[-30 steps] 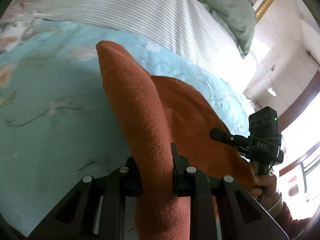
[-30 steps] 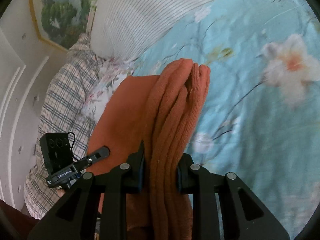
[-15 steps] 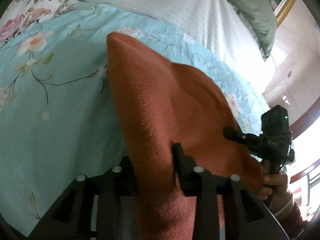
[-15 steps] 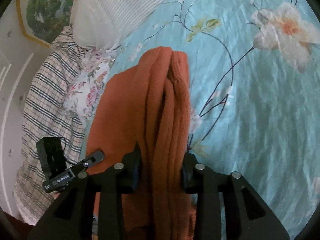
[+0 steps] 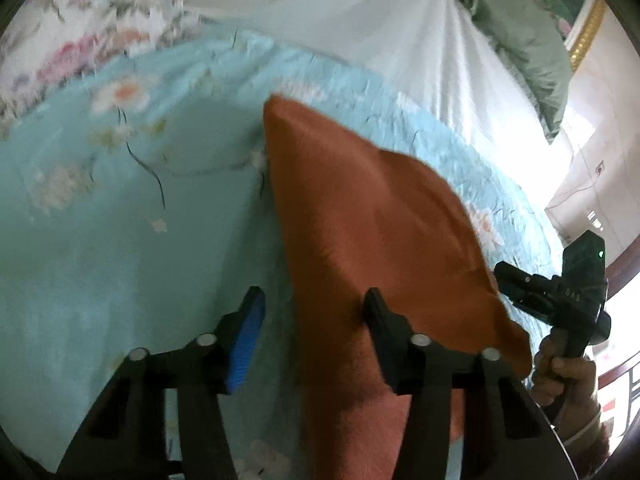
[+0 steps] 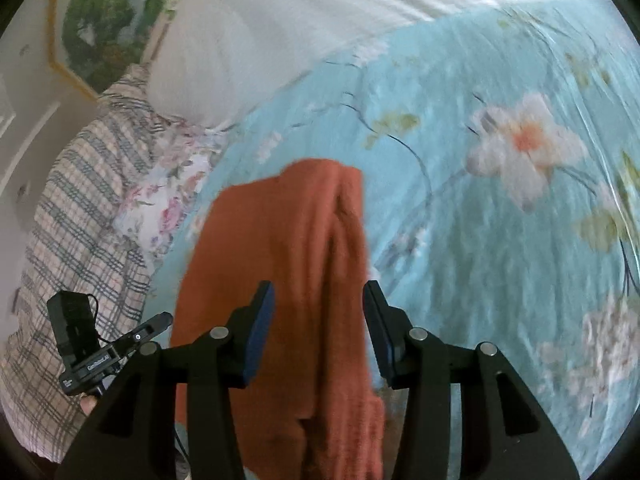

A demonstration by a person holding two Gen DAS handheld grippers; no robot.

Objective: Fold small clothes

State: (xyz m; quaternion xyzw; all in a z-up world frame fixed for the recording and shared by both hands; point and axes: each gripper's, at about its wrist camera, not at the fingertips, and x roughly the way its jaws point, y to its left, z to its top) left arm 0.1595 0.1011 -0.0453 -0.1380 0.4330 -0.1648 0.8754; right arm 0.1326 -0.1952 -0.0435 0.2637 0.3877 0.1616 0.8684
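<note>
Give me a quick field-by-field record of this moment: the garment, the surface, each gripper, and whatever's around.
Garment: rust-orange knitted garment, lying on the bed in layered folds
Surface: light blue floral bedsheet
Left gripper: jaws open, cloth between them, not pinched
Right gripper: jaws open, straddling the garment's thick folded edge
Surroundings: white striped quilt; checked pillow; green cushion
Image quality: motion-blurred
</note>
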